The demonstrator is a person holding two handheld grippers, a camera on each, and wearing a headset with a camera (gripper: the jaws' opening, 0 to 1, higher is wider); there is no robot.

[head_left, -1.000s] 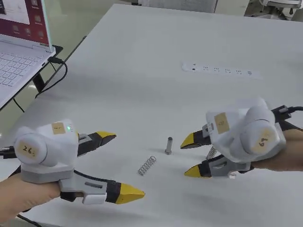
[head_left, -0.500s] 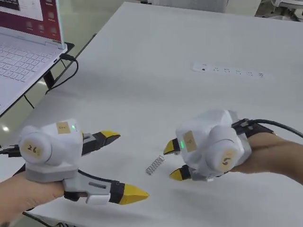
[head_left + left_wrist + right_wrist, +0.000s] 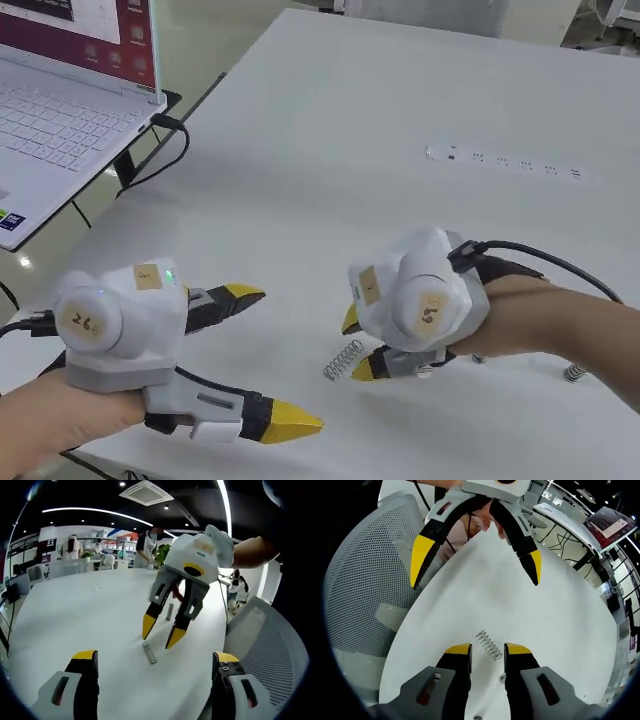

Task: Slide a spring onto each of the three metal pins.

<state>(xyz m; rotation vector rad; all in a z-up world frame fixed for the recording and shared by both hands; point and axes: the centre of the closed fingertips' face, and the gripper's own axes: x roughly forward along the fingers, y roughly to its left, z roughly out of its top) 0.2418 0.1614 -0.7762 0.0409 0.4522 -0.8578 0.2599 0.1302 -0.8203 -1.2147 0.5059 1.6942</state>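
— Two grippers, taken from the left: why does the left gripper (image 3: 275, 358) hang off to the side?

— Waiting, I'd judge. Its jaws are spread wide and carry nothing, aimed at the spring (image 3: 343, 359) lying on the table (image 3: 330, 150).

— And the right gripper (image 3: 357, 345)?

— Tipped down over that spring for the pickup, jaws narrowly parted, one end of it between the tips, ungrasped. A second spring (image 3: 573, 372) lies far right.
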